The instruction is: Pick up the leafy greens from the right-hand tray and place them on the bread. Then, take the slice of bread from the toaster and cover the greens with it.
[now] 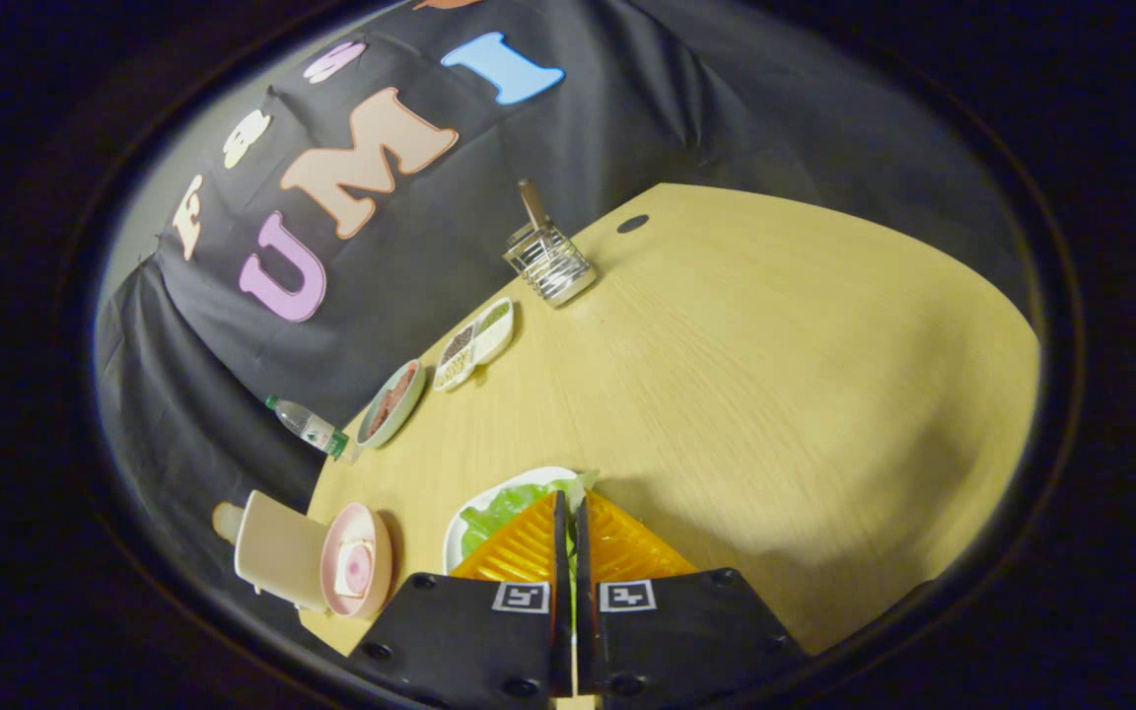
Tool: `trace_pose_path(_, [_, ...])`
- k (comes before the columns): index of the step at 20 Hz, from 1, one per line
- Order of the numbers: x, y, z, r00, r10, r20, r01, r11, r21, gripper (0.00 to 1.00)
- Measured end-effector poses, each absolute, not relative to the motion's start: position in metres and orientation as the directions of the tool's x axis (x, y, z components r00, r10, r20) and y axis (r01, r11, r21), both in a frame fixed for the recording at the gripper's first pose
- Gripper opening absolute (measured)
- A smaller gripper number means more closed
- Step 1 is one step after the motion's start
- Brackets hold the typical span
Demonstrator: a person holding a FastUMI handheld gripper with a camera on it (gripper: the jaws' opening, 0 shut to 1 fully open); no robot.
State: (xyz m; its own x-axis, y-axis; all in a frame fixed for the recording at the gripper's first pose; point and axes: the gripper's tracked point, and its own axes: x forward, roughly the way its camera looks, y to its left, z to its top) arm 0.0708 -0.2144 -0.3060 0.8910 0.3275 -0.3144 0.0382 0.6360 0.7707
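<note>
A: Tongs (571, 508) state?

B: Your two orange fingers (519, 547) are nearly together, only a thin slit between them. A strip of leafy greens (501, 508) shows in that slit and spills out left of and just ahead of the tips. Looks pinched, but whether both fingers actually press on it, can't tell.

A: Where are the greens sitting?

B: Over a white plate (489, 498), right under your fingertips, at the near edge of the counter (775, 394). Can't tell if they're lifted off it or still touching.

A: Bread? Toaster?

B: Left of your fingers, a beige boxy thing that could be the toaster (277, 550), lying near the counter's corner, with a pink round dish (359, 560) against it. No bread I can make out for sure.

A: Rest of the counter?

B: Beyond the plate, along the wall side: a bowl with reddish stuff (390, 402), a white divided tray (474, 345) next to it, then a wire holder (548, 261) with a wooden handle sticking up. A small bottle (310, 426) lies tilted beside the bowl.
</note>
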Motion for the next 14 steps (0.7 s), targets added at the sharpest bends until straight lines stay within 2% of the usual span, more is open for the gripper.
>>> trace_pose_path(7, [0.056,-0.191,-0.239,0.907,0.368,-0.204,-0.083,0.633,0.770,0.04])
trace_pose_path(14, [0.040,-0.126,-0.158,0.896,0.439,-0.069,-0.245,0.619,0.746,0.04])
